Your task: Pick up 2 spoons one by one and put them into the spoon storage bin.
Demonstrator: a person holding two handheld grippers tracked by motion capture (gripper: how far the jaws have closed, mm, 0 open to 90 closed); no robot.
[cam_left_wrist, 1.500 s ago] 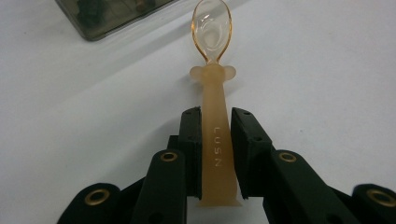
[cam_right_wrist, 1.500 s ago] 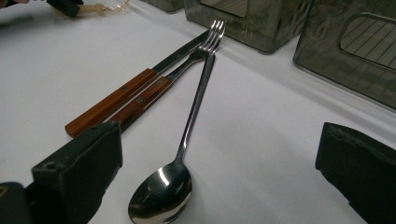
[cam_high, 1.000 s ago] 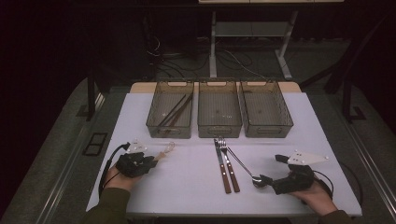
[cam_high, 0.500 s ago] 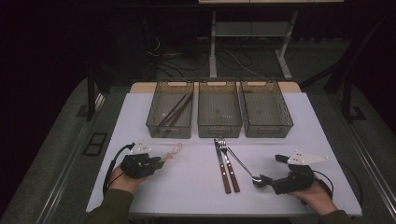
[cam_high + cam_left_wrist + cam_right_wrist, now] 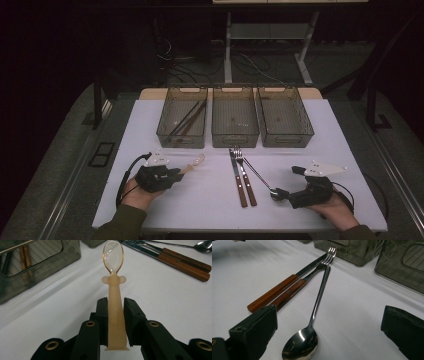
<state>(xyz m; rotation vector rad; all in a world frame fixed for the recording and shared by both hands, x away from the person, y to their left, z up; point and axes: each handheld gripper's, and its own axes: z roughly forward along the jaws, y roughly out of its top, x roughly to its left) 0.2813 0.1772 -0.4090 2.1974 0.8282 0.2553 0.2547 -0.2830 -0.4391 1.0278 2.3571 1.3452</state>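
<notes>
We are pinching the translucent spoon (image 5: 115, 305) by its flat handle between the left gripper (image 5: 115, 315) fingers (image 5: 102, 315), the pads pressing on both sides of it; its bowl is pointing away from us, raised over the white table (image 5: 162, 305). In the high view the left gripper (image 5: 159, 176) is sitting at the near left of the table (image 5: 210, 200), the spoon (image 5: 192, 164) reaching toward the trays. The handle's lower end is partly masked by the fingers.

Our right gripper (image 5: 329, 330) is holding its fingers (image 5: 254, 332) spread wide, the bowl of the steel spoon (image 5: 312, 322) lying on the table between them without touching either. The bowl's near edge is being cut off at the bottom of the right gripper view.

Farther off, the wooden-handled knife (image 5: 238, 175) and fork (image 5: 245, 172) are lying side by side mid-table. Beyond them three smoky trays (image 5: 235, 120) are standing in a row; the left tray (image 5: 181, 120) is holding dark sticks that are hard to make out.
</notes>
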